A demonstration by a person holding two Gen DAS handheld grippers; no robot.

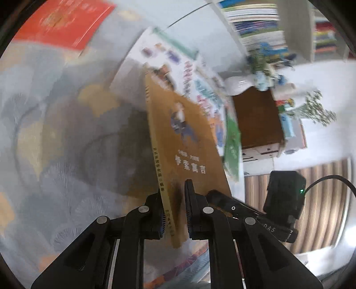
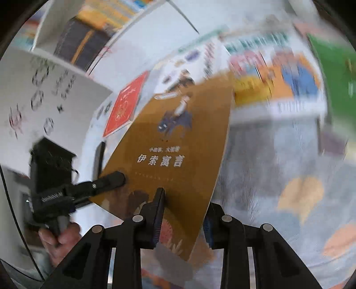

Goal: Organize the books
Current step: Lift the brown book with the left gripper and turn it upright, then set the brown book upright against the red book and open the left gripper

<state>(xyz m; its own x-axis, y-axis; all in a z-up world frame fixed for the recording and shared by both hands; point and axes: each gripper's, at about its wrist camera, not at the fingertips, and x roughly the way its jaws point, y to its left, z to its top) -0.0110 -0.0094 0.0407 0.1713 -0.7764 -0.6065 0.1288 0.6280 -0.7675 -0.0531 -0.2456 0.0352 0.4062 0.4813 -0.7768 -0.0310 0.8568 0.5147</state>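
A brown book [image 1: 184, 142] with white Chinese title letters and a small figure on its cover is held up off the bedding, tilted. My left gripper [image 1: 174, 189] is shut on its spine corner, one finger on each side. My right gripper [image 2: 184, 204] is shut on the bottom edge of the same brown book [image 2: 178, 137], one finger on the cover and the other behind it. In the right wrist view the left gripper [image 2: 118, 176] bites the book's left edge, with a hand [image 2: 60, 240] on its grip. The right gripper [image 1: 217, 197] shows at the book's lower right corner in the left wrist view.
A white book with colourful print [image 1: 195, 84] and a green book [image 1: 232, 142] lie behind the brown one. A red book [image 1: 64, 24] lies on the grey-blue patterned bedding [image 1: 55, 133]. A filled bookshelf [image 1: 251, 20] and a dark wooden cabinet [image 1: 258, 117] stand beyond.
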